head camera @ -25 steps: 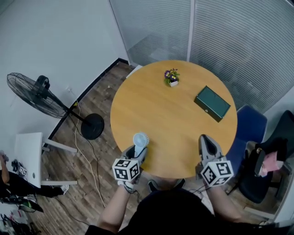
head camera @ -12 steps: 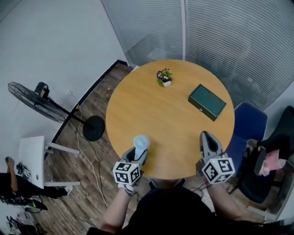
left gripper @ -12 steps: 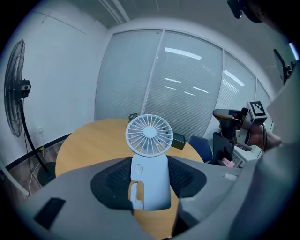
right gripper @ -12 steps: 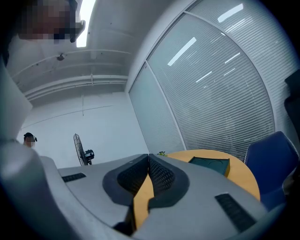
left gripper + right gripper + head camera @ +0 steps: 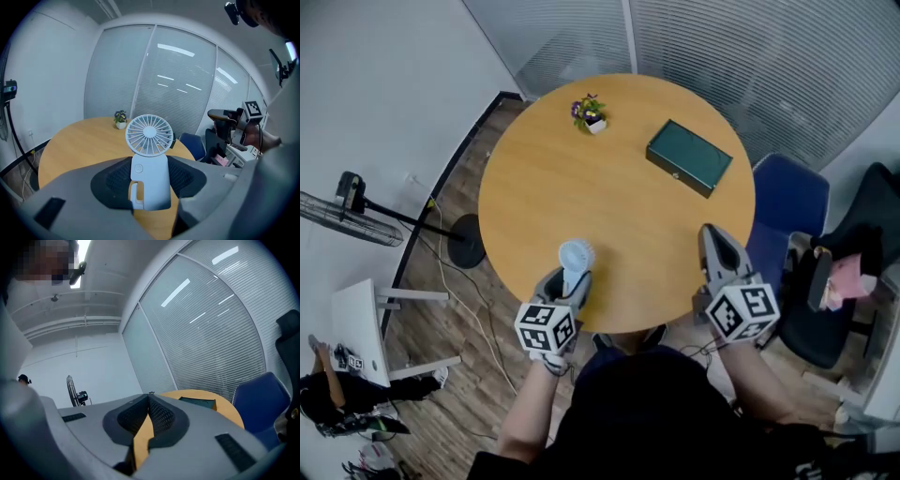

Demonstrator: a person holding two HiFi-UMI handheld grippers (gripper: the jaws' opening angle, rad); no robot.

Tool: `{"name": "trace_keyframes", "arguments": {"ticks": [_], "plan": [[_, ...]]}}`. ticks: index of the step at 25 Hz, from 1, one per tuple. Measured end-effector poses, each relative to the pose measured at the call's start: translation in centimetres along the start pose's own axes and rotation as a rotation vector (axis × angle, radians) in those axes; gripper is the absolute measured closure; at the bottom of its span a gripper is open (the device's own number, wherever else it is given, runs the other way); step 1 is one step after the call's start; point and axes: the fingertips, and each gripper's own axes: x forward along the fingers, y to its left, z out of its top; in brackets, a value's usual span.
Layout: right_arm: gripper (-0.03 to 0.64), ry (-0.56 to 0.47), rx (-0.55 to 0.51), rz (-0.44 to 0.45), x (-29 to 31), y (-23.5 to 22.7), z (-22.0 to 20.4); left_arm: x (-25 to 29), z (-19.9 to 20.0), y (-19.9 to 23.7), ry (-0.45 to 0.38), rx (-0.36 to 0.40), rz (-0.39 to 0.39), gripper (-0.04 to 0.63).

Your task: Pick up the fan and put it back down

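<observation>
The person's left grey two-jaw gripper (image 5: 569, 284) points away from the body and tilts downward. Its black-padded jaws press on the handle of a small white handheld fan (image 5: 576, 255), which stands upright between them. The right grey two-jaw gripper (image 5: 713, 236) points forward, nearly level, its jaws meeting at the tips with nothing between. The left forearm (image 5: 528, 412) and right forearm (image 5: 757, 380) reach out well apart.
</observation>
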Motion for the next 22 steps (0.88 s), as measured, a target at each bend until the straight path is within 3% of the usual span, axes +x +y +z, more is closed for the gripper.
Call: {"name": "trace_keyframes", "arguments": {"ticks": [11,22], "plan": [[0.611,-0.040,-0.001,-0.149,-2.7,-2.3,0.8,3.6,0.6,-3.5,0.055,0.134,-0.160,0.382],[0.611,-0.073,-0.025,-0.304,-5.9,0.5,0.4,3.9,-2.0,-5.7,0.131,0.236,-0.386,0.381]]}}
